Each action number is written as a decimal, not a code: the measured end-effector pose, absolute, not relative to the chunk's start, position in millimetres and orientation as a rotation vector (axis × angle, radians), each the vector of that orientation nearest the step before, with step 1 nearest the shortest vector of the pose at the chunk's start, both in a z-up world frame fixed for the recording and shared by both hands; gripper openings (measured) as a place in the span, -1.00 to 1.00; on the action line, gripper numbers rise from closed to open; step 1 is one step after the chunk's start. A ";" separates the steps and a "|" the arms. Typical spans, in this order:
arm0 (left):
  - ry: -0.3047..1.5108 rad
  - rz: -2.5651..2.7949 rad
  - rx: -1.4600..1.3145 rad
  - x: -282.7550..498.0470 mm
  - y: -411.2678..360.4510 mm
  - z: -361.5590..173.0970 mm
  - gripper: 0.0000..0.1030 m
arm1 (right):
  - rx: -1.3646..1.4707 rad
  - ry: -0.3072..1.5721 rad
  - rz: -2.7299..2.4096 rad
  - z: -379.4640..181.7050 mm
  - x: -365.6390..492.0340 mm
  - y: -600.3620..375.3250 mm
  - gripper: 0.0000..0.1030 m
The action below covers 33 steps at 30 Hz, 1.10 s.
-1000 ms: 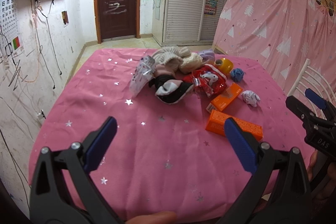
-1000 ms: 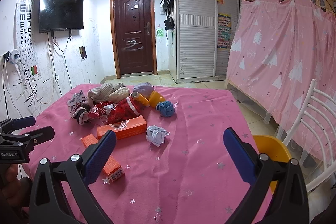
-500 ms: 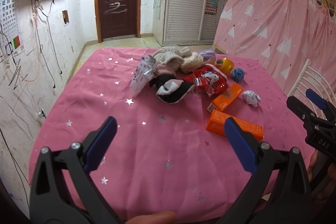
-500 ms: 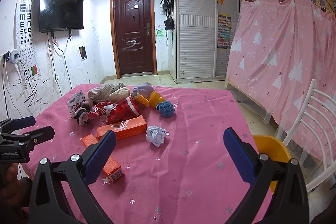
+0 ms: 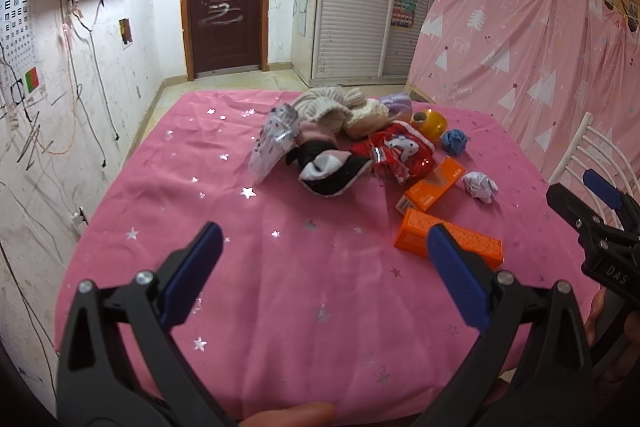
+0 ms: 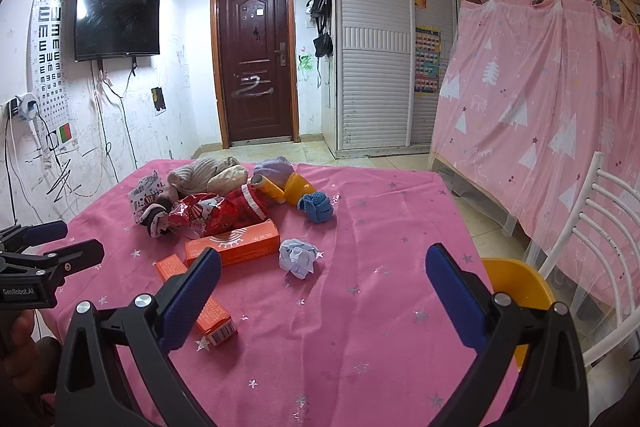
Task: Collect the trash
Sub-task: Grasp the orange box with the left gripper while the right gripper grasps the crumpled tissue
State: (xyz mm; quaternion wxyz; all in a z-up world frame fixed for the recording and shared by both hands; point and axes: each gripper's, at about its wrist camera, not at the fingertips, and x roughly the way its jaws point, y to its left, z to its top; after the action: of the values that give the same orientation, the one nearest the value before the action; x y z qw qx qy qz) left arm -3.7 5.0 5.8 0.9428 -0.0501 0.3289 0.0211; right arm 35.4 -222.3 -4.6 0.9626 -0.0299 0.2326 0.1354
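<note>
Trash and clothes lie on a pink starred tablecloth (image 5: 280,267). A crumpled paper ball (image 5: 480,187) (image 6: 298,259) sits beside two orange boxes (image 5: 434,183) (image 5: 416,235); the nearer box is partly hidden behind a fingertip. In the right wrist view the larger orange box (image 6: 244,243) lies behind a smaller one (image 6: 218,319). A red snack wrapper (image 5: 400,155) (image 6: 208,215) and a clear printed bag (image 5: 272,143) (image 6: 146,193) rest against a pile of socks (image 5: 332,175). My left gripper (image 5: 323,243) and right gripper (image 6: 324,259) both hover open and hold nothing, short of the items.
A blue sock ball (image 6: 318,207) and a yellow roll (image 6: 296,187) lie at the back of the pile. A white chair (image 6: 592,247) with a yellow seat (image 6: 516,283) stands at the table's right edge. A pink curtain (image 6: 540,99) hangs behind it, and a wall runs along the left.
</note>
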 end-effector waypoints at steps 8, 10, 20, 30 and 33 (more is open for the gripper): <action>0.680 0.039 -0.106 1.2 5.6 -2.8 0.91 | -0.060 0.477 0.291 -6.8 35.3 -219.8 0.85; 0.685 0.025 -0.116 5.3 6.2 -2.4 0.91 | -0.056 0.483 0.306 -7.7 35.7 -218.4 0.85; 0.728 -0.125 -0.121 33.6 -16.8 2.9 0.88 | -0.009 0.593 0.404 -18.8 57.8 -211.8 0.85; 0.815 -0.209 -0.076 47.2 -47.9 -18.1 0.76 | -0.032 0.747 0.428 -22.4 105.3 -207.6 0.27; 0.830 -0.212 -0.069 53.1 -52.8 -21.1 0.74 | -0.064 0.794 0.426 -30.0 117.7 -203.2 0.00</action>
State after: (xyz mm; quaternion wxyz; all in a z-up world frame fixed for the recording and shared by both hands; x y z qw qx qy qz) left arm 53.1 -52.8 -21.1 0.9091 -0.0336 0.4023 -0.1026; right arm 117.8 -203.2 -30.0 0.8998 -0.0309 0.3834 0.2060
